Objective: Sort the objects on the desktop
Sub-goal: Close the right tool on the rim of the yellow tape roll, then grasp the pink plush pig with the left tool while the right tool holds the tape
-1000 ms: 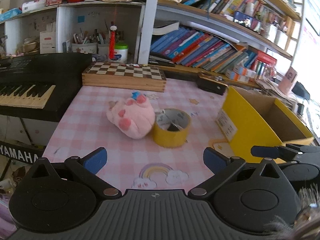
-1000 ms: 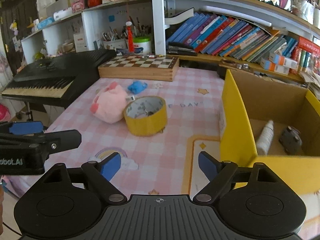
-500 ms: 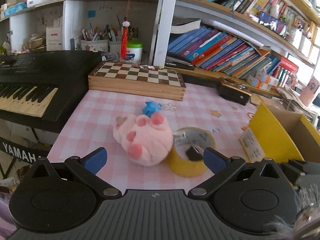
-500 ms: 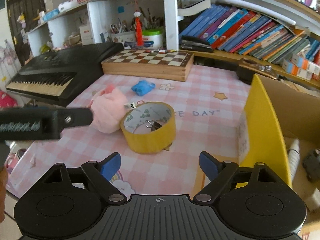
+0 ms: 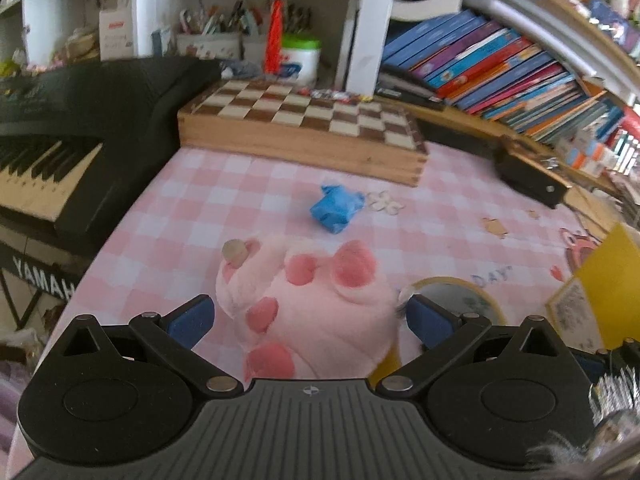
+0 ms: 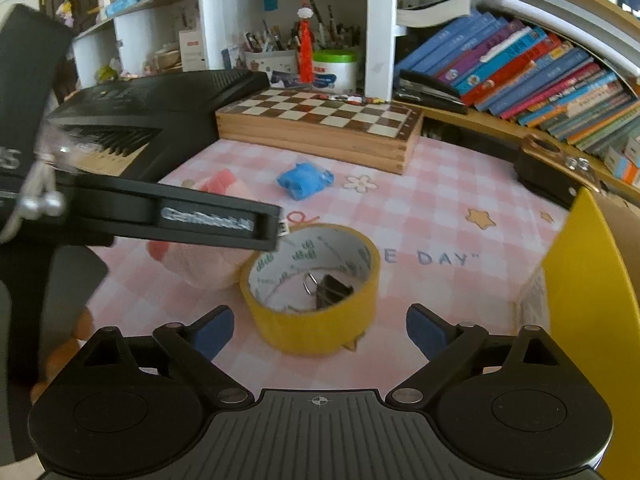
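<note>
Left wrist view has the left gripper (image 5: 306,318) at the bottom of the frame with its blue-padded fingers (image 5: 190,320) spread wide, one on each side of the pink plush toy (image 5: 308,312), which fills the lower centre; the pads do not press on it. Just right of the plush, partly hidden behind it, sits the yellow tape roll (image 5: 456,296), and a small blue toy (image 5: 336,209) lies on the pink checked tablecloth (image 5: 224,200) above centre. A wooden chessboard box (image 5: 304,120) stands across the upper middle, a black keyboard (image 5: 60,128) at the left edge, and a yellow cardboard box (image 5: 608,276) at the right edge.

Right wrist view shows the right gripper (image 6: 320,330) low in the frame, its jaws having just been opening and now wide, with the tape roll (image 6: 316,300) lying flat on the cloth between and just beyond the tips, untouched. A black binder clip (image 6: 332,290) rests inside the roll. The left gripper's black finger (image 6: 168,216) crosses from the left edge above the plush (image 6: 204,260). The blue toy (image 6: 304,180) sits above centre, the yellow box (image 6: 588,300) at the right edge
</note>
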Tool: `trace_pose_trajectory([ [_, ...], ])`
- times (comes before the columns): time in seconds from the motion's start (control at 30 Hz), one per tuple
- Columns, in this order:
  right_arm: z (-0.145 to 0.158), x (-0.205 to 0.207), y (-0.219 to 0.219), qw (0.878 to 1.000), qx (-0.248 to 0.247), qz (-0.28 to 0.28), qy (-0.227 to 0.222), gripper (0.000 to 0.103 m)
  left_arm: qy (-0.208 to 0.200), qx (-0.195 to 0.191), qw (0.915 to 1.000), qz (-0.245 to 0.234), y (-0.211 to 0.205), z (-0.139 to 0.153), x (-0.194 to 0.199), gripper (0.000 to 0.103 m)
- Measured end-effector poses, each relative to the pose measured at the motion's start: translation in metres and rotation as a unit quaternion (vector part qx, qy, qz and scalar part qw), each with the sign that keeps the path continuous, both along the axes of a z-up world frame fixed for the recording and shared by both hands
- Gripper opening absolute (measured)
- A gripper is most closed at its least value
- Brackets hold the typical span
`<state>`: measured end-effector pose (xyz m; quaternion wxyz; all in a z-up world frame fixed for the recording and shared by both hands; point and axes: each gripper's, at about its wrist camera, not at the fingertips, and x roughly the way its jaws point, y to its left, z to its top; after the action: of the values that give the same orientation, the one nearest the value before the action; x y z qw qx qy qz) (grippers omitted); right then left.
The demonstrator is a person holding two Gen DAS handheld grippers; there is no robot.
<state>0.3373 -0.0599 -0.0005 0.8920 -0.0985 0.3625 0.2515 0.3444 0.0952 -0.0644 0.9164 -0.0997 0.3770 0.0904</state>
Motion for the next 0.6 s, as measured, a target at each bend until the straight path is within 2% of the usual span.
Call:
trace_pose_trajectory([
  [0.13, -0.006, 0.012, 0.008, 1.000, -0.009, 0.004, 0.002, 0.096, 0.005, -0.030, 0.9995, 0.013, 0.007, -0.008, 0.009, 0.103],
  [0.2, -0.010, 0.017, 0.011, 1.000, -0.013, 0.002, 0.003, 0.096, 0.001, -0.046, 0.9988, 0.012, 0.010, -0.010, 0.010, 0.100],
  [0.27, -0.013, 0.022, 0.013, 1.000, -0.015, 0.004, 0.006, 0.096, -0.007, -0.049, 0.9987, 0.010, 0.011, -0.009, 0.009, 0.087],
  [0.43, -0.022, 0.030, 0.018, 1.000, -0.015, 0.011, 0.008, 0.096, -0.019, -0.080, 0.9964, 0.021, 0.021, 0.000, -0.001, 0.073],
  [0.6, -0.021, 0.030, 0.018, 1.000, -0.019, 0.024, 0.003, 0.091, -0.049, -0.102, 0.9932, 0.027, 0.031, 0.017, -0.022, 0.073],
])
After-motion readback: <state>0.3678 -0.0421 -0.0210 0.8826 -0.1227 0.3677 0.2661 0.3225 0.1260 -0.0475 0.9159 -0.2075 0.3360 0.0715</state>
